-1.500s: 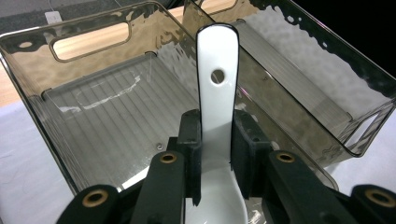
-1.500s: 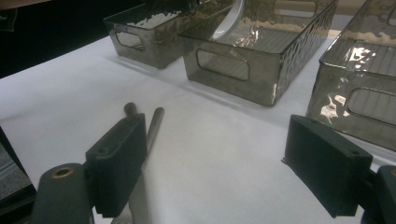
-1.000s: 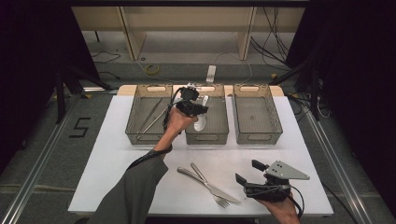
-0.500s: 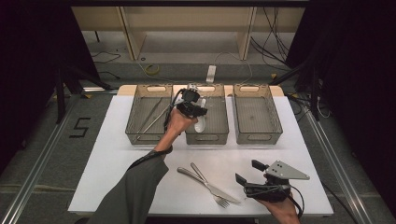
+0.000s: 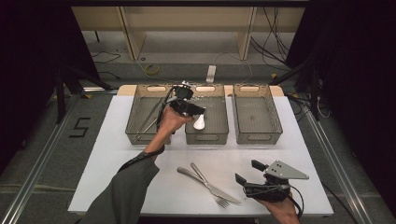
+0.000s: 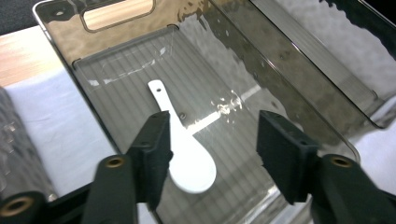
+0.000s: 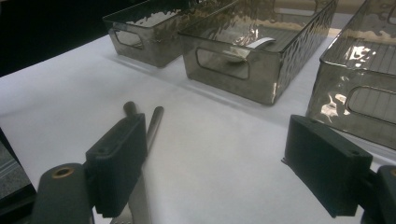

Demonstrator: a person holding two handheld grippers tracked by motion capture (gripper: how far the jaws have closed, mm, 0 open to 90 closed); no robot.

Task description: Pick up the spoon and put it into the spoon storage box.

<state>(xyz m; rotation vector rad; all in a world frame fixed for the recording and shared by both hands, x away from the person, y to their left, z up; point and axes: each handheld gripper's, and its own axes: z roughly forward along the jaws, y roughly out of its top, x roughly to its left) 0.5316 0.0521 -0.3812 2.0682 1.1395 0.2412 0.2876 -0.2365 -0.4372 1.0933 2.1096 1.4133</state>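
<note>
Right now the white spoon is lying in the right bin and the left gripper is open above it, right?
Not quite: the white spoon lies in the middle bin, as the high view shows. The left gripper is open above it; its jaws have just been opening.

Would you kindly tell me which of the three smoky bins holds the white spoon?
The middle bin: the white spoon lies flat on its floor. The left bin holds metal utensils; the right bin looks empty.
</note>
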